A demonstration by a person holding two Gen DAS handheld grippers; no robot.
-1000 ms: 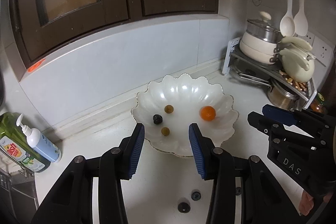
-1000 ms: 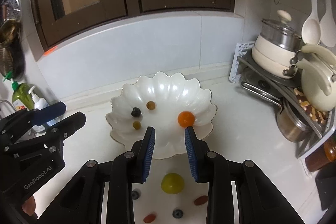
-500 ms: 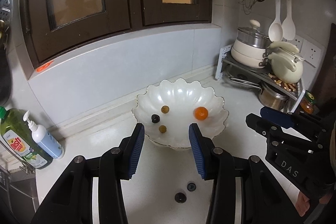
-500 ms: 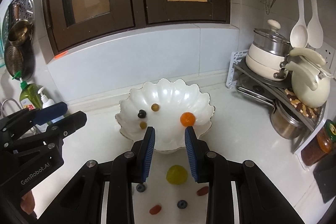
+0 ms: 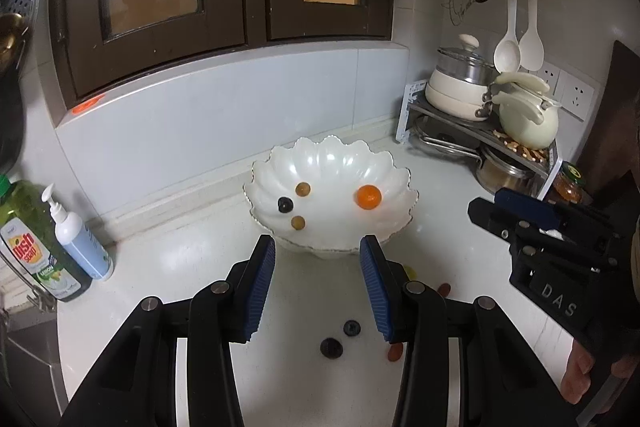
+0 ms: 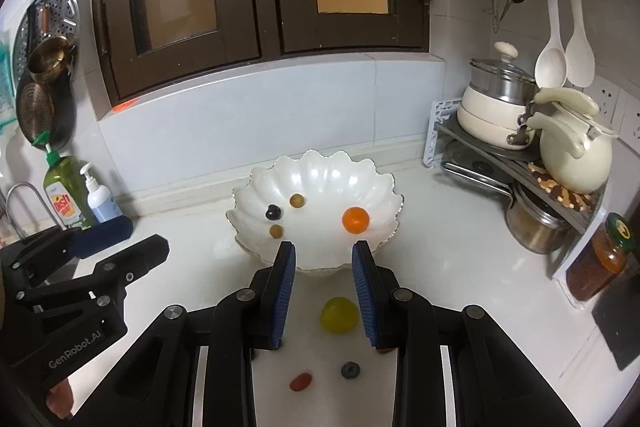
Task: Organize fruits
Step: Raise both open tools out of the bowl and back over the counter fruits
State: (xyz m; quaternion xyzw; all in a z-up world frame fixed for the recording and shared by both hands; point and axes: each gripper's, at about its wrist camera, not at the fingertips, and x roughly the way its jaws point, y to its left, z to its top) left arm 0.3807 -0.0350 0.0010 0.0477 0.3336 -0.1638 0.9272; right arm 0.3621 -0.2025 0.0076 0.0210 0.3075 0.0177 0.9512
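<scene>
A white scalloped bowl (image 5: 340,163) (image 6: 320,171) on the counter holds an orange fruit (image 5: 368,197) (image 6: 355,219), a dark berry (image 5: 285,204) (image 6: 273,212) and two small brown fruits (image 5: 303,189) (image 5: 297,223). On the counter in front lie a yellow-green fruit (image 6: 338,315), blueberries (image 5: 351,327) (image 6: 350,370), a dark berry (image 5: 331,347) and small red fruits (image 6: 301,381) (image 5: 395,351). My left gripper (image 5: 318,287) and right gripper (image 6: 324,291) are open and empty, above the counter short of the bowl.
A dish soap bottle (image 5: 36,243) and pump bottle (image 5: 78,239) stand at the left by the sink. A rack with pots and a kettle (image 6: 572,151) stands at the right, with a jar (image 6: 600,259) beside it. A tiled wall runs behind.
Both grippers have drawn back and up from the bowl, so it looks smaller and more loose fruit shows on the counter. The jaws stay open.
</scene>
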